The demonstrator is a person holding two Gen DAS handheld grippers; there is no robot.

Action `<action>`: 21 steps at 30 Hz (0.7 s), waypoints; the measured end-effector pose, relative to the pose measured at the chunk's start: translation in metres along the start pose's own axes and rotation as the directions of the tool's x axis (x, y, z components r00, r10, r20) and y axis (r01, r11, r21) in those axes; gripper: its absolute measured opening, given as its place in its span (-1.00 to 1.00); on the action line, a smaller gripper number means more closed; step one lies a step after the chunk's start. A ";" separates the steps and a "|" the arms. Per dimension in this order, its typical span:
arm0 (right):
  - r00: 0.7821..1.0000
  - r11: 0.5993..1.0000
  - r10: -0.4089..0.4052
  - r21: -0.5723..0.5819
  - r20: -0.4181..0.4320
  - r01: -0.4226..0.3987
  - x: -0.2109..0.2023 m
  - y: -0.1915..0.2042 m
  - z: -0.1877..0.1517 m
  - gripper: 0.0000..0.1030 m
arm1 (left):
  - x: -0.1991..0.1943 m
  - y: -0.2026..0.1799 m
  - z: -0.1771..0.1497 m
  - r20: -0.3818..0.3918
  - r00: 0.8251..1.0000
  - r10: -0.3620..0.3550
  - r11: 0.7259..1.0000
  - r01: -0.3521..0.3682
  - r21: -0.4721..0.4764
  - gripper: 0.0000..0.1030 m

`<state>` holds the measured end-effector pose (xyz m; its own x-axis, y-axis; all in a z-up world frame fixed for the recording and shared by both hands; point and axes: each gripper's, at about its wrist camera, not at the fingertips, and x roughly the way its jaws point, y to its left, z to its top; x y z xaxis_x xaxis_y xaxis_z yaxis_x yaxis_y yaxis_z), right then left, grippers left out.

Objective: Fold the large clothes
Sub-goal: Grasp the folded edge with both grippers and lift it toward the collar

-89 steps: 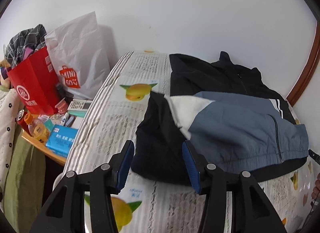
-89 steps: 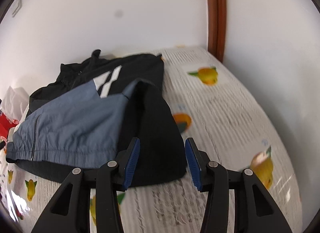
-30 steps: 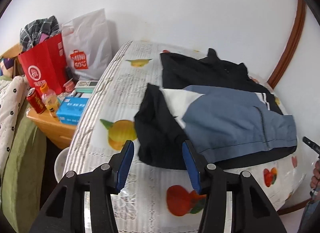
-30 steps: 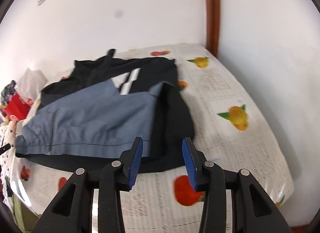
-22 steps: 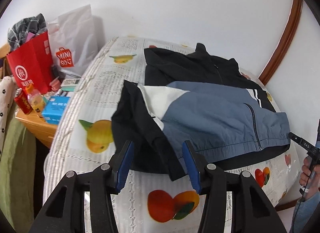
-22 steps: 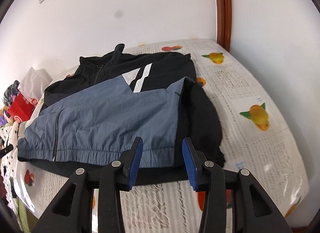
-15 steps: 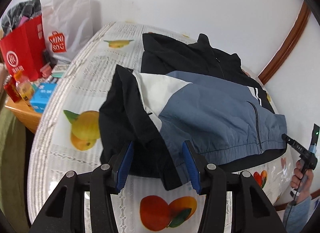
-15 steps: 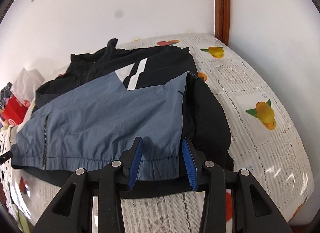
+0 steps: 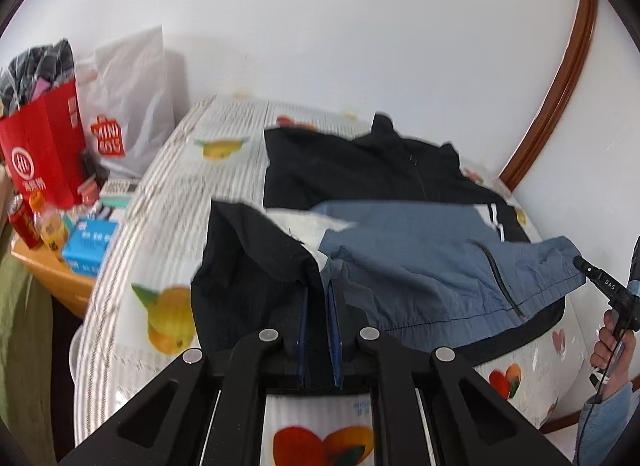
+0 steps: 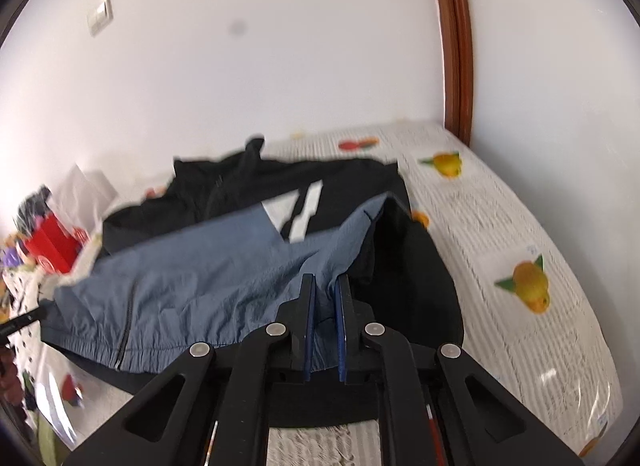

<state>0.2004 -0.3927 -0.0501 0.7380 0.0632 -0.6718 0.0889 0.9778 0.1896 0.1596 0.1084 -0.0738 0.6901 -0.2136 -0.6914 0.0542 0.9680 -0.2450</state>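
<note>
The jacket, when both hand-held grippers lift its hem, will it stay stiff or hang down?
The jacket will probably sag between the grips: its thin blue fabric already wrinkles around the right hand-held gripper. It seems light. The black sleeve at the left hand-held gripper may drape loosely.

Hidden under the closed blue pads [image 9: 335, 330] of the left gripper [image 9: 319, 306]: the pinched bit of jacket [image 9: 420, 266]; which layers caught, unclear. Same at the right gripper [image 10: 325, 302], hem bunched between the pads [image 10: 309, 318], fold depth unreadable. Jacket's near hem blocked by black gripper frames in both views. Left sleeve edge and white panel [image 9: 304, 221] motion-blurred. Far collar [image 10: 252, 145] smeared. Red bag [image 9: 44, 153] and its dark contents cut by left edge; text on blue box [image 9: 90, 244] too blurry to read. Person's hand [image 9: 612, 342] cropped at right edge, right gripper's tip alone seen there. Left clutter in the right-wrist view blurred beyond naming.
</note>
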 end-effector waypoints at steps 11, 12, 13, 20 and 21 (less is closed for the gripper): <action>0.998 1.000 0.016 0.025 0.056 -0.018 0.016 0.002 0.032 -0.85 | 0.022 -0.003 0.037 0.042 0.998 0.049 0.999 -0.050 0.015 -0.82; 0.998 1.000 0.015 0.026 0.056 -0.016 0.020 0.002 0.033 -0.85 | 0.025 -0.002 0.040 0.043 0.998 0.052 0.999 -0.053 0.015 -0.82; 0.998 0.999 0.014 0.029 0.056 -0.016 0.024 0.001 0.034 -0.85 | 0.031 -0.001 0.044 0.043 0.998 0.055 0.998 -0.056 0.014 -0.82; 1.000 0.999 0.003 0.050 0.019 -0.004 0.062 -0.002 0.035 -0.85 | 0.067 0.001 0.056 0.024 0.996 0.083 0.996 -0.084 0.023 -0.81; 1.000 0.999 0.000 0.053 0.009 0.000 0.069 -0.003 0.034 -0.85 | 0.072 0.002 0.058 0.016 0.996 0.086 0.996 -0.086 0.024 -0.81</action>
<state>0.2739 -0.3984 -0.0729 0.7443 0.0612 -0.6651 0.1242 0.9657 0.2279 0.2512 0.1023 -0.0849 0.7040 -0.1276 -0.6987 0.0115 0.9857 -0.1684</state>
